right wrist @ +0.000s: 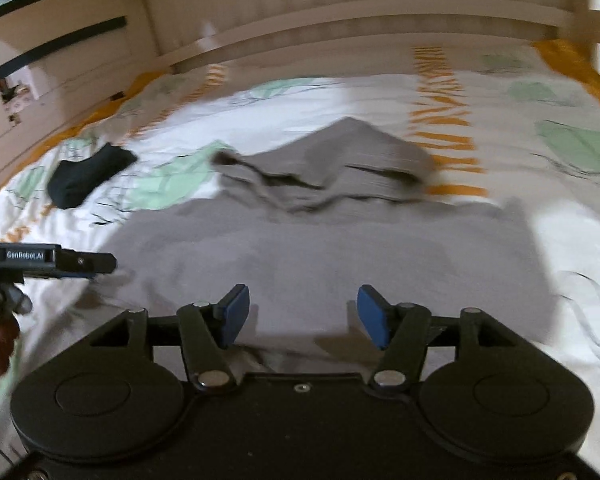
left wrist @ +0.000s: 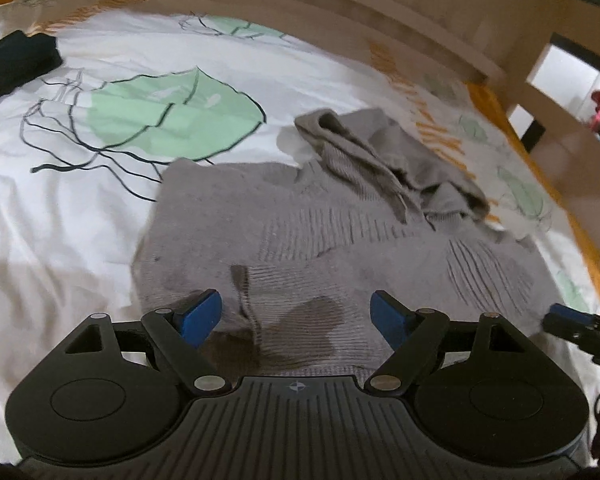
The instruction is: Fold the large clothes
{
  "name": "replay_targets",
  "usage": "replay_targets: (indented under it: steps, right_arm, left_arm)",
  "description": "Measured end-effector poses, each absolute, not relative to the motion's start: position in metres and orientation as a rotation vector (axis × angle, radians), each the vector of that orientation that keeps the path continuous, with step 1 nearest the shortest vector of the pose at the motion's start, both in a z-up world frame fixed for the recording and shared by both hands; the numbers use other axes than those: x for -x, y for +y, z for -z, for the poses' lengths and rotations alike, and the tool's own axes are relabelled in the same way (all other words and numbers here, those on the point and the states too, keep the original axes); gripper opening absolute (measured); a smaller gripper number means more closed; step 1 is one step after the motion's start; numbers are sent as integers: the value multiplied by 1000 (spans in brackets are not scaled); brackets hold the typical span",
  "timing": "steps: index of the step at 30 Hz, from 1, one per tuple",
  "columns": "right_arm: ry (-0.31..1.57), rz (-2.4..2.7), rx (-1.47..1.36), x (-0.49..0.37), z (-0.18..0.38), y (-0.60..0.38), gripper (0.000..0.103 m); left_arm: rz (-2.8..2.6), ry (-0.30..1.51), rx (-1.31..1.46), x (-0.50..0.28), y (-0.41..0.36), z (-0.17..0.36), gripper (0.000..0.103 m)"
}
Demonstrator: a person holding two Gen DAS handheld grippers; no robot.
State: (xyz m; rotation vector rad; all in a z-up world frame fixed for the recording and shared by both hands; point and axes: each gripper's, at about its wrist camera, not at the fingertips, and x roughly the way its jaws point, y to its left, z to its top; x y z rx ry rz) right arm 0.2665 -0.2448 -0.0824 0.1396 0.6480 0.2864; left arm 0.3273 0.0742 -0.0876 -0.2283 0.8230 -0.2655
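A grey knit sweater (left wrist: 300,240) (right wrist: 320,248) lies spread on a bed, its body mostly flat. A sleeve or upper part (left wrist: 380,160) (right wrist: 320,160) is bunched in loose folds at the far side. My left gripper (left wrist: 296,312) hovers over the sweater's near edge, jaws wide open with only cloth below them. My right gripper (right wrist: 300,312) is open too, above the near edge further right, with nothing between its blue pads (right wrist: 374,320). Each gripper shows at the edge of the other's view: the right gripper (left wrist: 572,324) and the left gripper (right wrist: 80,264).
The bed has a white duvet (left wrist: 80,220) (right wrist: 560,208) with green leaf and orange prints. A dark folded garment (left wrist: 16,60) (right wrist: 88,176) lies at the far left. A wooden bed rail (left wrist: 340,12) (right wrist: 340,28) runs along the far side.
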Motion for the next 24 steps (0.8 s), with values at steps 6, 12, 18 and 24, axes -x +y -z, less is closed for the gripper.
replay_targets:
  steps: [6, 12, 18, 24]
  right_arm:
    - [616, -185, -302, -259, 101, -297, 72]
    - [550, -106, -399, -259, 92, -329, 74]
    - [529, 39, -467, -251, 90, -361, 74]
    - [554, 165, -523, -252, 99, -387, 74]
  left_arm:
    - [242, 786, 97, -321, 53, 82, 21]
    - [251, 691, -2, -310, 35, 64, 4]
    - [271, 480, 2, -301, 43, -1, 4]
    - [161, 553, 14, -322, 71, 15, 4]
